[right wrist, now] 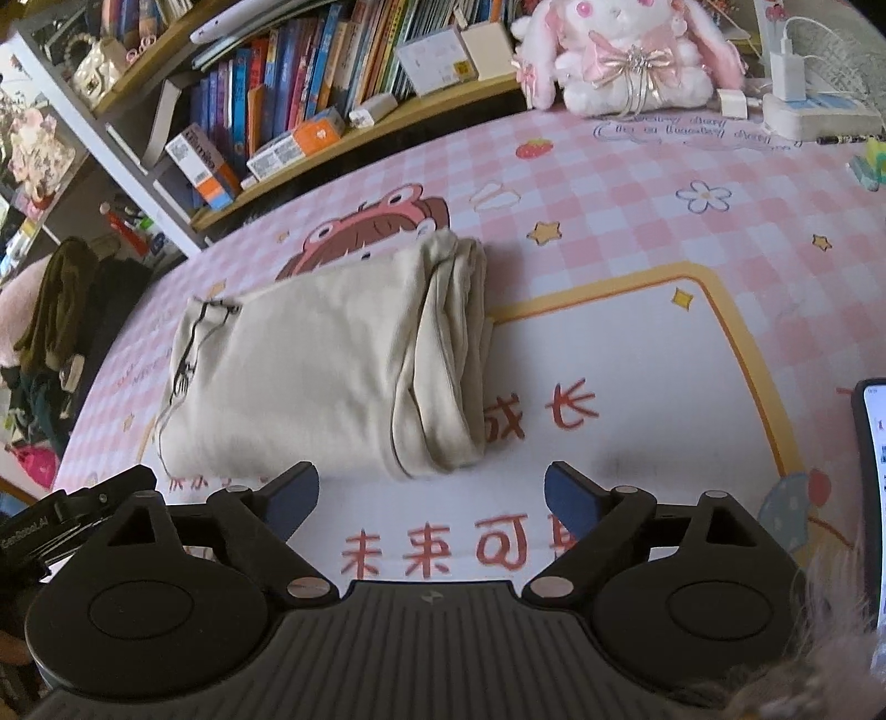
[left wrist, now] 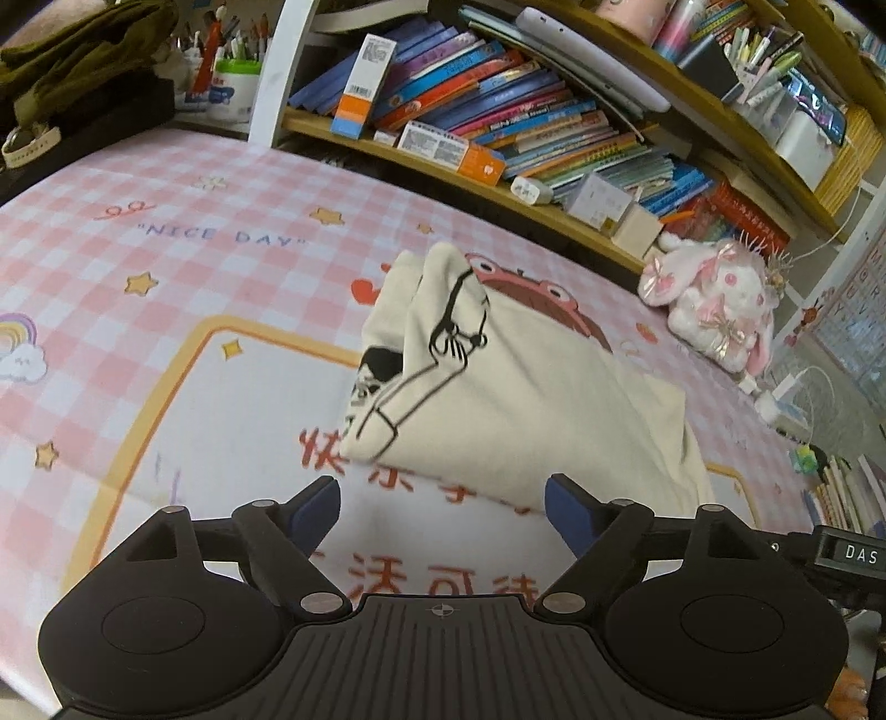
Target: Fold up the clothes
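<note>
A cream garment (right wrist: 326,365) lies folded into a compact bundle on the bench (right wrist: 637,354), which is covered by a pink checked cloth with a yellow-bordered white panel. The bundle sits near the middle of the bench, partly over the frog cartoon printed toward the far edge. In the right wrist view its right end shows stacked rounded folds; a black line drawing marks its left end. In the left wrist view the same garment (left wrist: 498,399) rises in a loose peak with the black print facing the camera.

The left claw (left wrist: 443,501) is released, its blue pads spread wide with nothing between them, just short of the garment's near edge. The right claw (right wrist: 432,493) is likewise released and empty, close to the bundle's near edge.

A pink and white plush rabbit (right wrist: 620,50) sits at the far edge beside a bookshelf (left wrist: 526,111)
</note>
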